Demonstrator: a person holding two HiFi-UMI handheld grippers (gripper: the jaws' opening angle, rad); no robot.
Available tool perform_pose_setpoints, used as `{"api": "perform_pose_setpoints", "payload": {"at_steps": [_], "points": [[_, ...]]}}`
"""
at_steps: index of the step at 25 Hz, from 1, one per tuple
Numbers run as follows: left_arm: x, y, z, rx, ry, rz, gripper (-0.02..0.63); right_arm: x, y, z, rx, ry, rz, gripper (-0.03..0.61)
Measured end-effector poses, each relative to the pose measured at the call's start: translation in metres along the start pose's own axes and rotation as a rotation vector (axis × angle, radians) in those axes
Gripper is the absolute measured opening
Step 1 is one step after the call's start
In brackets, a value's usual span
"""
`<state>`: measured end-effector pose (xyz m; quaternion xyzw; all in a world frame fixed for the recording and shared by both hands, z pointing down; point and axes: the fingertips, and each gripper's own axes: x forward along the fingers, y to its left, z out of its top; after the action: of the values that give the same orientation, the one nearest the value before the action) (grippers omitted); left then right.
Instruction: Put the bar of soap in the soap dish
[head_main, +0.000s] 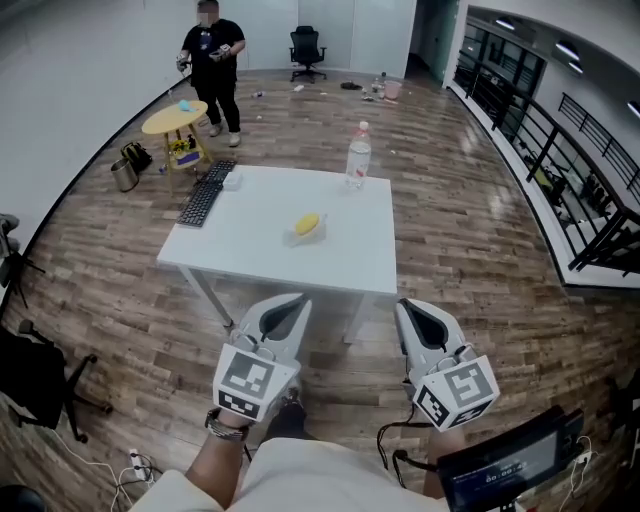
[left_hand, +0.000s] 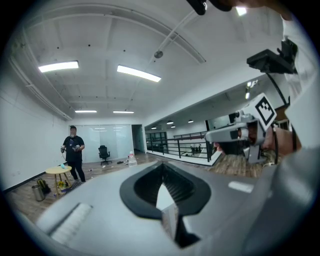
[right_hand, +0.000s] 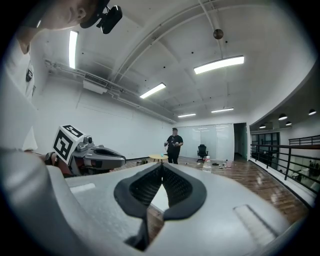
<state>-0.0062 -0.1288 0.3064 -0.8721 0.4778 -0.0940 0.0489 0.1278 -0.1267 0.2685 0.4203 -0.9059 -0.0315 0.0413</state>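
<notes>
The yellow bar of soap (head_main: 308, 223) lies near the middle of the white rectangular table (head_main: 240, 255), on something pale that is too small to tell for a dish. The left gripper (head_main: 291, 300) and the right gripper (head_main: 407, 306) hang short of the table's near edge, each with its jaws pressed together on nothing. A black keyboard (head_main: 205, 195) lies along the left edge. A clear plastic water bottle (head_main: 358, 156) stands at the far edge.

Bare open-plan office: wood floor (head_main: 450, 220), glass partition (right_hand: 217, 140), swivel chair (head_main: 307, 50), white table (head_main: 260, 240) with keyboard (head_main: 205, 195).
</notes>
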Motion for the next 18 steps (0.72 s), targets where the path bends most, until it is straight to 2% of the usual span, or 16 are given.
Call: {"api": "perform_pose_setpoints", "payload": {"at_steps": [9, 18], "points": [[-0.039, -0.045, -0.012, -0.024, 0.029, -0.002, 0.008, -0.053, 0.025, -0.012, 0.026, 0.021, -0.003, 0.003], [-0.078, -0.075, -0.005, -0.027, 0.018, 0.019, 0.008, -0.092, 0.048, -0.008, 0.026, 0.008, -0.008, 0.003]]}}
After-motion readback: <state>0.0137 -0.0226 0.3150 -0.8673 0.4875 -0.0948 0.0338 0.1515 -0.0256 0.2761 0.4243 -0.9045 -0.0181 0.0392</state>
